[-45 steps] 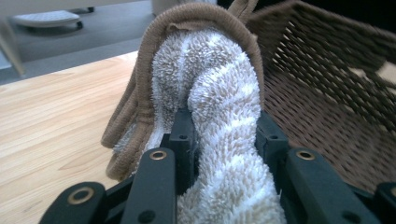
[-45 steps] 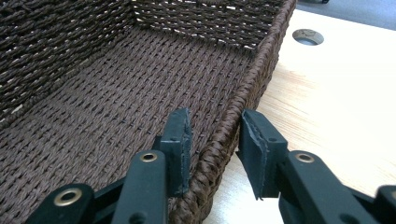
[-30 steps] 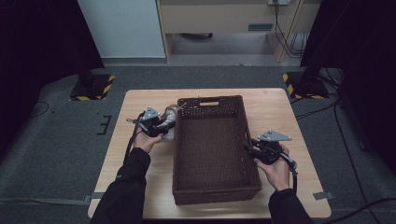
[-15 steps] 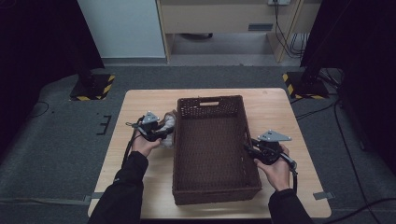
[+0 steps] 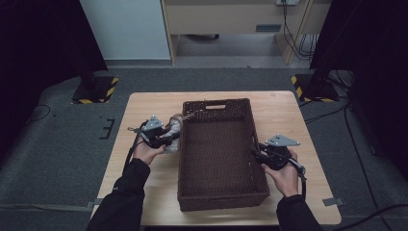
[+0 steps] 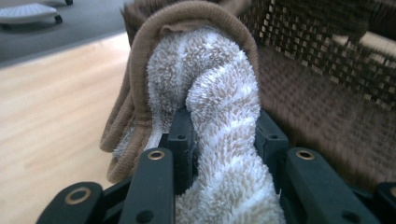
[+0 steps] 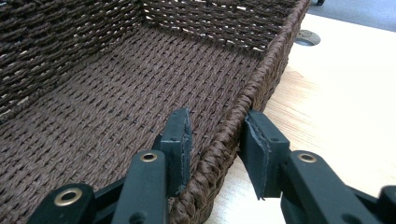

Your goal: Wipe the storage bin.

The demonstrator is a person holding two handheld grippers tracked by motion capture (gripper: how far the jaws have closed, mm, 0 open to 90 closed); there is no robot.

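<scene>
A beige and white terry towel (image 5: 173, 129) (image 6: 219, 88) with a brown hem is bunched between the pads of my left gripper (image 5: 168, 138) (image 6: 219, 128), which is shut on it. It hangs just outside the left wall of a dark brown woven basket (image 5: 216, 102) (image 6: 327, 98). My right gripper (image 5: 255, 154) (image 7: 215, 135) straddles the basket's right rim (image 7: 261, 79), one jaw inside and one outside, with the pads pressed on the braided edge. The inside of the basket holds nothing.
The basket stands lengthwise in the middle of a light wooden table (image 5: 288, 115). Bare tabletop lies left of the towel and right of the basket. Grey floor, dark stands and a cabinet lie beyond the far edge.
My left gripper has carried the towel a little nearer along the basket's left wall. The right gripper has stayed on the rim.
</scene>
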